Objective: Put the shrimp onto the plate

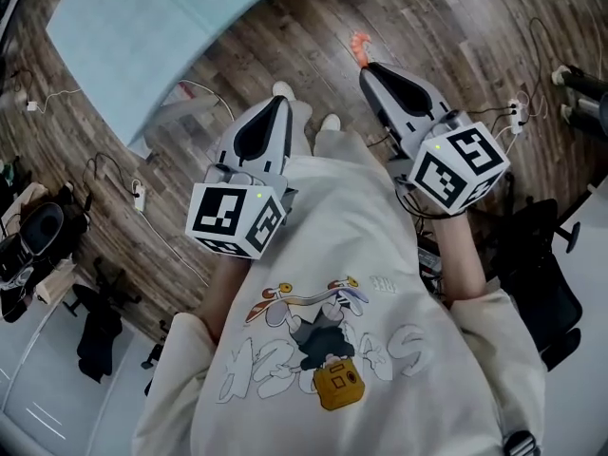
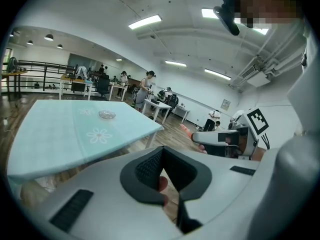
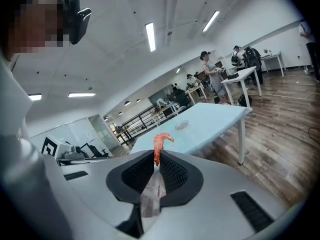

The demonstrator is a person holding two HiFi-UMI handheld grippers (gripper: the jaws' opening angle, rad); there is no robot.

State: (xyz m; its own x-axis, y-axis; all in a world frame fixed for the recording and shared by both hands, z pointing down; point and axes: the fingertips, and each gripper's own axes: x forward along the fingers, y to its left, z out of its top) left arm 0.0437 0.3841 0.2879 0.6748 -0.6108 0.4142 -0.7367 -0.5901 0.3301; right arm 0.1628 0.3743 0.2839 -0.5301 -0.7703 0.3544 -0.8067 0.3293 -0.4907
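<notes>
A person stands on a wood-plank floor [image 1: 285,36] with a hand-held tool in each fist, drawn in close against a cream T-shirt [image 1: 380,245]. The shirt's cartoon print carries large pale lettering, too warped to read, and a tiny mark above it is illegible as well. The marker cubes [image 1: 236,218] on both tools show only black-and-white square patterns, no words.

The right tool [image 3: 156,156], right of centre in the head view, is clenched on the shrimp [image 3: 160,143]. The orange-pink body is pinched at its lower end between the ribbed dark pads, and its curled upper end sticks out past the tips, in the air over the floor.

The left tool [image 2: 163,149], left of centre in the head view, has its tips drawn together and grips nothing.

The pale blue counter [image 2: 60,134], printed with white flowers, fills the upper left of the head view, well apart from both tools. A small clear plate [image 2: 107,115] sits on it.
</notes>
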